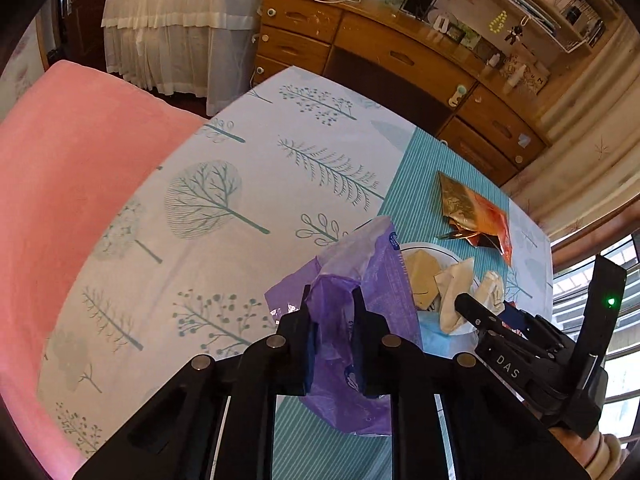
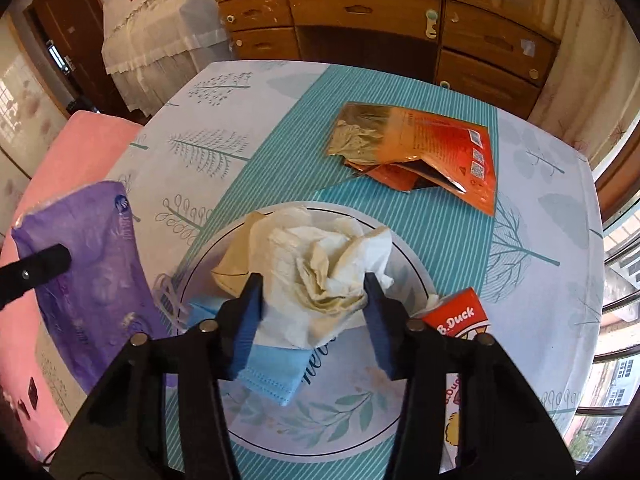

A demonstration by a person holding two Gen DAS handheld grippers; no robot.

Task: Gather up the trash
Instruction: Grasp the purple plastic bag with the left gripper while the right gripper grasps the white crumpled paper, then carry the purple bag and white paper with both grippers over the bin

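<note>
left tongs (image 1: 334, 316) clamped on purple bag (image 1: 360, 280) | right tongs (image 2: 314, 304) apart around crumpled tissue (image 2: 320, 264) on plate (image 2: 416, 280) | orange wrapper (image 2: 432, 148) at 1 o'clock on tabletop (image 2: 540, 208)

A crumpled purple plastic bag (image 1: 352, 320) hangs upright at the left. Right of it, crumpled cream tissues (image 2: 320, 276) lie over a blue face mask (image 2: 276, 372) on a plate (image 2: 332, 420). Farther off, torn orange-gold wrappers (image 2: 420, 148) lie flat.

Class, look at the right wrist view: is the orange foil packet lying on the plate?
No: the orange foil packet lies on the tablecloth beyond the plate, apart from its rim.
</note>
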